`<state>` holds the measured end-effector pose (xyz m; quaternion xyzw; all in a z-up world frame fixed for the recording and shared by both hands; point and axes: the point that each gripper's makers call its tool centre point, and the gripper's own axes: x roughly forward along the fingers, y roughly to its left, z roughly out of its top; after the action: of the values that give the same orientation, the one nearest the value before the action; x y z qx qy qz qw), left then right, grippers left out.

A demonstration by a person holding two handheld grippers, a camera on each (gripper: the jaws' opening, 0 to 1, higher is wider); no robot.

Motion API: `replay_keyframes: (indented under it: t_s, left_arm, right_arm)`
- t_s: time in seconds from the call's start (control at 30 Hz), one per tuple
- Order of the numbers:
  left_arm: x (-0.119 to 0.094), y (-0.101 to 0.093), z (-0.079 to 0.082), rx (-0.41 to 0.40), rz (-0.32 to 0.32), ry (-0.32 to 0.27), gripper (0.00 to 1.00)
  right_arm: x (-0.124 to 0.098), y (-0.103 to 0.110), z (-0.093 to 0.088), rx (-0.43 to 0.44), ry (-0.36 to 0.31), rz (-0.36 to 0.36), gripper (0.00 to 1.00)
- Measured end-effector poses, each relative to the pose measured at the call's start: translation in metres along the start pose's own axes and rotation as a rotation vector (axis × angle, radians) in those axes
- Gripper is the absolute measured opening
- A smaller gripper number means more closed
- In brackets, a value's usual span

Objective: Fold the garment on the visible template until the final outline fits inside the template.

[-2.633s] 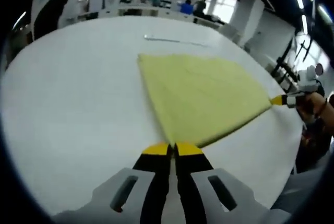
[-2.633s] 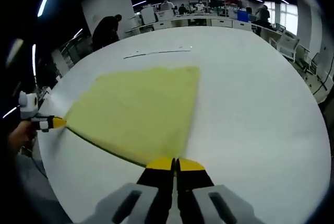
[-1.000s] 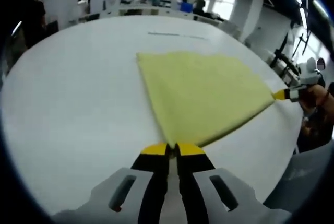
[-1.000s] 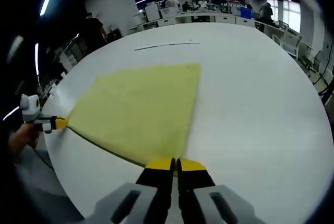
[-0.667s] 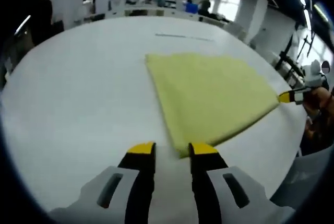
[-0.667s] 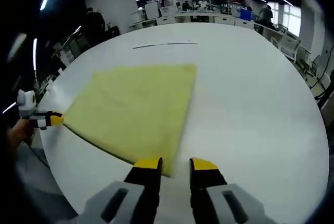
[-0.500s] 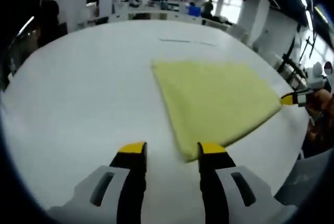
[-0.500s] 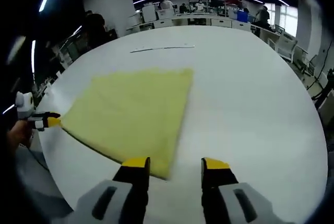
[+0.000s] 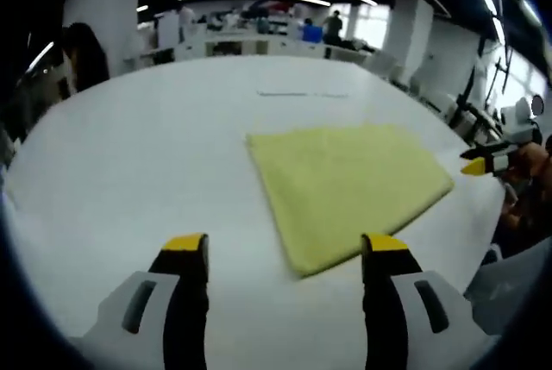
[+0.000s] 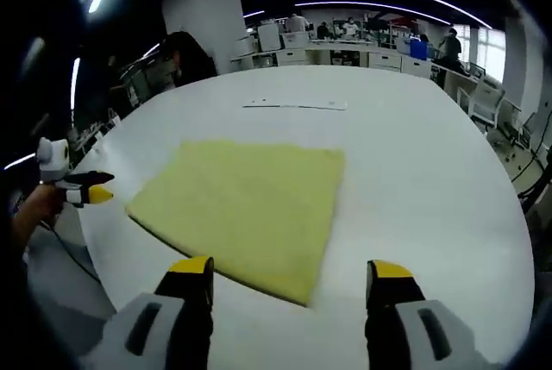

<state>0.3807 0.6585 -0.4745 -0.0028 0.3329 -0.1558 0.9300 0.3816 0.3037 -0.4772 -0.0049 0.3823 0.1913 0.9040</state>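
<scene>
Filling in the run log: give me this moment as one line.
garment: folded yellow fabric rectangle, flat on white table | left tongs: open, off cloth | right tongs: open, off cloth | template: thin outline mark beyond cloth

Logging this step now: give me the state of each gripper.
Left gripper: open, holding nothing, clear of the yellow garment.
Right gripper: open, holding nothing.

I can read no text, label, brand, number or sign in either view. The thin dark line on the counter [image 10: 448,172] beyond the yellow garment [image 10: 246,206] is too small for me to tell whether it carries any writing.
</scene>
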Motion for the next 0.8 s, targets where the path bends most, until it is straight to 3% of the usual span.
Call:
replay_keyframes:
  t_s: [0.4,0.63,0.8]
  left_arm:
    - [-0.029,-0.015,0.014,0.04,-0.046,-0.044,0.93]
    - [-0.046,-0.026,0.015,0.069,-0.074,-0.051,0.99]
    - [-0.056,-0.026,0.017,0.111,-0.057,-0.057,0.99]
  right_arm:
    - [-0.036,0.031,0.017,-0.082,-0.06,0.055,0.89]
    - [-0.055,0.047,0.016,-0.107,-0.07,0.109,0.92]
    - [-0.068,0.05,0.016,-0.115,-0.085,0.118,0.96]
